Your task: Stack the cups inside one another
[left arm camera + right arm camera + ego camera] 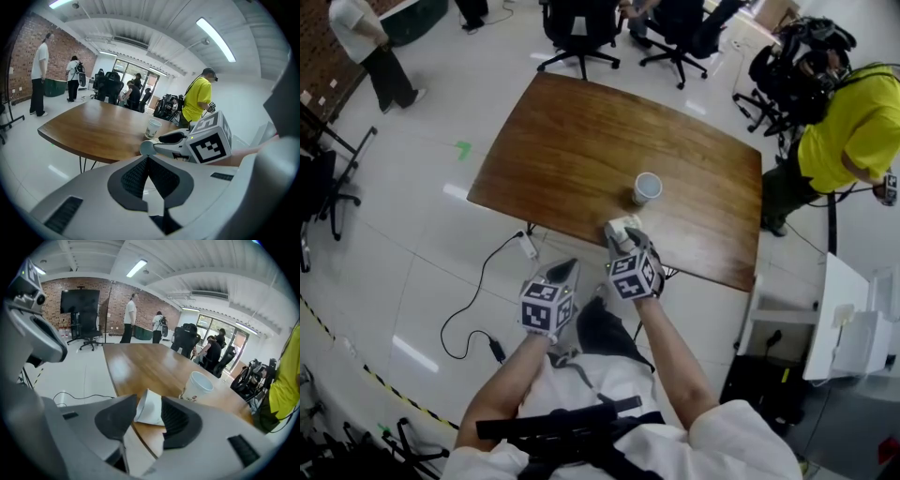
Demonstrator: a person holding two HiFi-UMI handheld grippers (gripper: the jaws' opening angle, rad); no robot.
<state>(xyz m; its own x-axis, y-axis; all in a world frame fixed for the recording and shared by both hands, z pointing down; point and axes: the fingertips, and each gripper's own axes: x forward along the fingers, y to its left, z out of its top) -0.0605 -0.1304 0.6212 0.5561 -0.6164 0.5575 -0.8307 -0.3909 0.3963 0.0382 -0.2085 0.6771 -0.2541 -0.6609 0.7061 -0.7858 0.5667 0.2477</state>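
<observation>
Head view: a glossy, round-cornered wooden bench on a pale tiled floor bears two white paper cups, an upright cup and a tipped cup near it. Left gripper view: the left tool is pressed together, empty. Right gripper view: the right tool clamps the tipped cup, just short of the upright cup.

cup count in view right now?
2. An upright cup stands on the table; a tilted cup sits between the right gripper's fingers at its near edge. None seem hidden.
</observation>
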